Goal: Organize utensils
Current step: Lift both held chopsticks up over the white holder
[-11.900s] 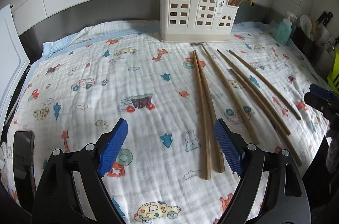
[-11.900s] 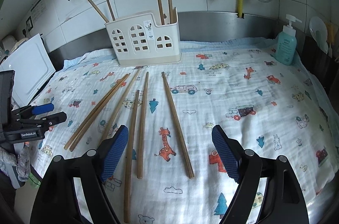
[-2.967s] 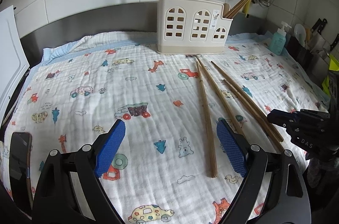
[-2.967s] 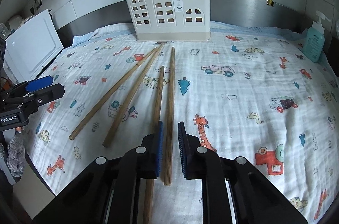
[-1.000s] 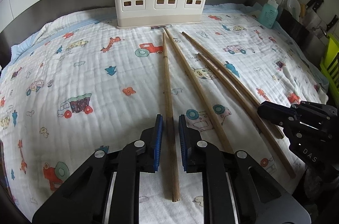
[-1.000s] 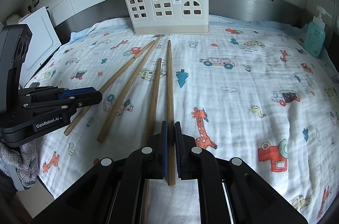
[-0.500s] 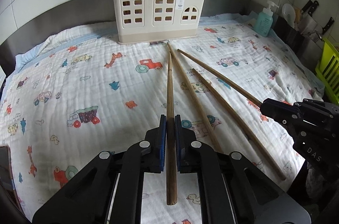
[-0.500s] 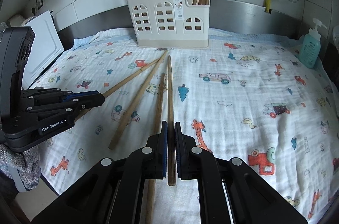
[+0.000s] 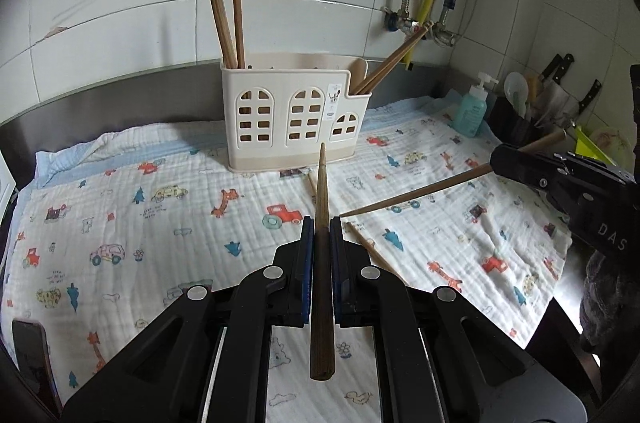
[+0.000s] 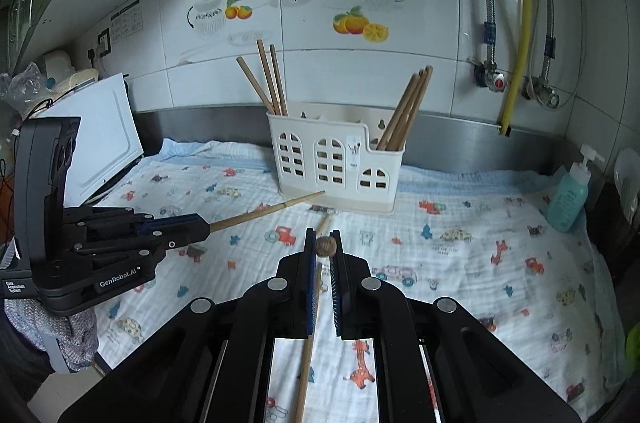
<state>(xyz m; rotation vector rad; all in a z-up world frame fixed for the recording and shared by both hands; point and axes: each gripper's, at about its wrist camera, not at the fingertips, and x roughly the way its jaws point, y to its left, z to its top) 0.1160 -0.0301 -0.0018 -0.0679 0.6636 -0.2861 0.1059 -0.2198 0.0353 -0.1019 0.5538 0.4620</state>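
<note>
Item 1: your left hand-held gripper (image 9: 321,223), clenched on one wooden chopstick (image 9: 321,223). The stick runs lengthwise between the blue pads, thick butt towards the camera, thin tip aimed at the far cream utensil holder (image 9: 294,115), and it hangs above the cloth.

Item 2: your right hand-held gripper (image 10: 323,245), clenched on a second chopstick (image 10: 326,247). The right wrist view shows its round butt end pinched at the fingertips; the left wrist view shows its shaft slanting down to the left, tip low over the cloth.

Item 3: the utensil holder, upright at the far middle of the bench against the steel backsplash. Three chopsticks stand in its left compartment (image 9: 226,23); a leaning bunch sits in the low right compartment (image 10: 406,111).

Item 4: loose chopsticks on the printed cloth (image 9: 120,223). One lies under your right gripper (image 10: 310,323), running from near to far.

Item 5: a teal soap bottle (image 10: 568,197), far right.
</note>
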